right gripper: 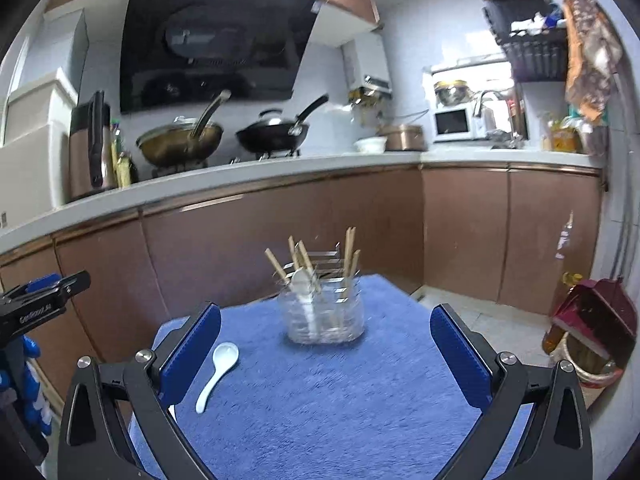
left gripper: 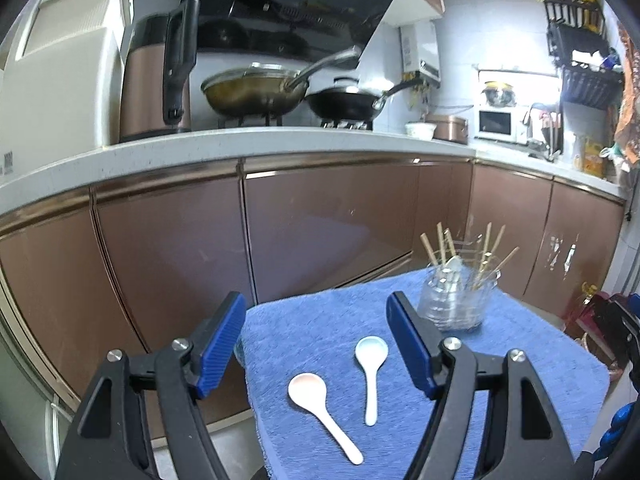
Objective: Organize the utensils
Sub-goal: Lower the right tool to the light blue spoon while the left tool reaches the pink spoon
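Note:
Two ceramic spoons lie on a blue towel: a pinkish-white spoon and, to its right, a pale blue-white spoon, which the right wrist view also shows as a white spoon. A clear glass jar at the towel's far side holds several wooden chopsticks and a white spoon. My left gripper hangs open above the two spoons, touching nothing. My right gripper is open too, facing the jar with nothing between its fingers. The left gripper's side shows at the left edge of the right wrist view.
Brown cabinets under a white counter stand just behind the towel-covered surface. On the stove sit a wok and a black pan. A tall brown appliance stands left. A basket with a red item sits on the floor, right.

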`<state>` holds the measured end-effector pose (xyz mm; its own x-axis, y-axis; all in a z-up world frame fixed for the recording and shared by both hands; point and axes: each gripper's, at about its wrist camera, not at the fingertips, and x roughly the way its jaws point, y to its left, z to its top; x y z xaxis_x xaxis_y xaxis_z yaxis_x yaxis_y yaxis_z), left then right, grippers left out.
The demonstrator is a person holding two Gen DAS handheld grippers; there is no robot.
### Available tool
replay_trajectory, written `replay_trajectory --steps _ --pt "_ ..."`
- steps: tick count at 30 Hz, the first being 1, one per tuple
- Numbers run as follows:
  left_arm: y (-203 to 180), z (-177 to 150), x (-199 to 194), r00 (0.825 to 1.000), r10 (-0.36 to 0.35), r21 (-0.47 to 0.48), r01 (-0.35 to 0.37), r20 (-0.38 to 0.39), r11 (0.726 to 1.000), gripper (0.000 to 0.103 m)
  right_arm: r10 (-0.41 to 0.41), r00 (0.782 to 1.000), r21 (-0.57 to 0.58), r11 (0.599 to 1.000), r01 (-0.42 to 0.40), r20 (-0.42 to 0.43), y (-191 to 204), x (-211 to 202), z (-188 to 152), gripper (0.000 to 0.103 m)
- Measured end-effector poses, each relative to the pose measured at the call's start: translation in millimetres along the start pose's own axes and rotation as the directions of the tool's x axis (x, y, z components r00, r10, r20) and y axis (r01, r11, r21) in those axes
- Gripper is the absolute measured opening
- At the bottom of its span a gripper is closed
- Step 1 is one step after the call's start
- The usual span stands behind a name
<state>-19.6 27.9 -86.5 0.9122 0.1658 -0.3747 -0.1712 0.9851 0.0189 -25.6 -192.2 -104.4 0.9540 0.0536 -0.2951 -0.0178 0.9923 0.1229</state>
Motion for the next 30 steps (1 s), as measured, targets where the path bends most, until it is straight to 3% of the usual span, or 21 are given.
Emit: replay_trajectory --steps 4,6,9,13,15,19,23,26,30 --pt "10 -8 29 0.997 0.000 -0.024 -0.002 -0.075 1.000 0.071 0.026 1.000 -0.020 0.999 -0.027 -0.008 6 18 -8 0.103" --pt "22 -14 49 0.988 -0.040 -0.068 0.030 -0.148 0.997 0.071 0.048 0.998 -0.027 0.998 -0.049 -0.044 9 31 -10 0.103" --pt "45 -28 86 0.944 -0.163 -0.193 0.110 -0.288 0.975 0.071 0.065 0.983 -0.030 0.997 -0.071 -0.174 18 63 -14 0.103" --pt "71 -51 129 0.860 -0.297 -0.336 0.159 -0.415 0.928 0.071 0.120 0.934 -0.013 0.991 -0.131 -0.336 34 109 -23 0.101" --pt "81 -62 144 0.828 -0.335 -0.397 0.151 -0.449 0.905 0.070 0.148 0.907 -0.024 0.985 -0.171 -0.395 48 132 -28 0.095" --pt "96 -80 169 0.784 -0.384 -0.473 0.132 -0.488 0.871 0.068 0.233 0.824 0.009 0.964 -0.267 -0.517 72 181 -41 0.076" --pt "103 -93 192 0.741 -0.421 -0.505 0.129 -0.523 0.853 0.052 0.271 0.750 0.034 0.949 -0.315 -0.603 88 224 -52 0.061" --pt "102 -102 205 0.705 -0.456 -0.513 0.151 -0.543 0.845 0.043 0.289 0.709 0.059 0.942 -0.331 -0.643 95 251 -60 0.054" --pt "99 -108 215 0.679 -0.474 -0.502 0.176 -0.561 0.847 0.037 0.308 0.655 0.080 0.932 -0.354 -0.690 106 284 -73 0.046"
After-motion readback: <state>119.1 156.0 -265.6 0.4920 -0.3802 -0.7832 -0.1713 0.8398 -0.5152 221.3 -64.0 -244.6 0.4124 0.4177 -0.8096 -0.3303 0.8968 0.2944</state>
